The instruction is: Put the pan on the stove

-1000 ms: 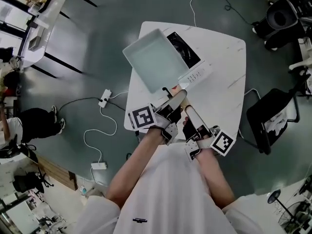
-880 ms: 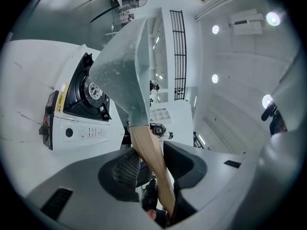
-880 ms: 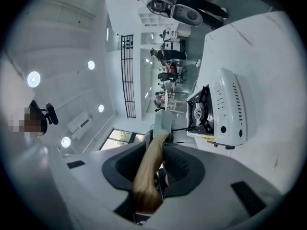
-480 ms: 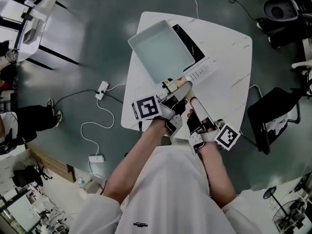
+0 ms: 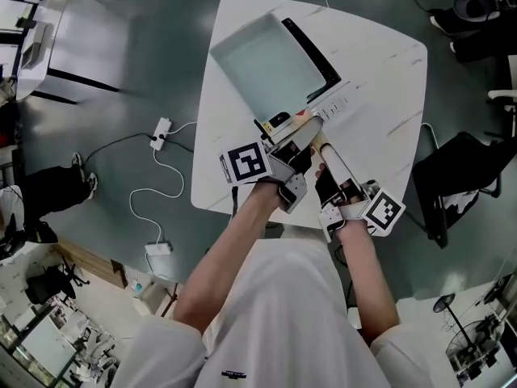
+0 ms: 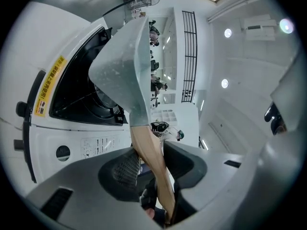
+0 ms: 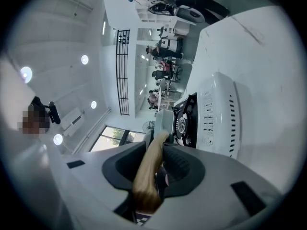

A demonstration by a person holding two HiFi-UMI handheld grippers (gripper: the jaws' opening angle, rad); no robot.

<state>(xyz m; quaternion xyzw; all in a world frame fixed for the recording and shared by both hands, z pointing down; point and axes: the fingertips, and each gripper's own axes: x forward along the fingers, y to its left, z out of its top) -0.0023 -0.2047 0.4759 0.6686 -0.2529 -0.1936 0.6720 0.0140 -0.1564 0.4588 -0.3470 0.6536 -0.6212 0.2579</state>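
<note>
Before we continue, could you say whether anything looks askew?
The pan, gripped by its wooden handle in the left gripper and right gripper, looks tilted and offset left of the stove, whose black top shows at right.

Open-plan lab or work hall, not a home kitchen. Evidence, head view: bare grey-green floor (image 5: pixel 137 71); free-standing white table (image 5: pixel 388 120) at upper centre carrying a portable stove (image 5: pixel 317 57); power strip (image 5: pixel 161 129) and loose white cable (image 5: pixel 149 204) on the floor at left; black office chair (image 5: pixel 460 180) at right; desks (image 5: pixel 32 39) at upper left. Gripper views: high white ceiling with round lights (image 6: pixel 227 32), tall black grille (image 6: pixel 190 56), distant people (image 7: pixel 160 75) at workstations.
</note>
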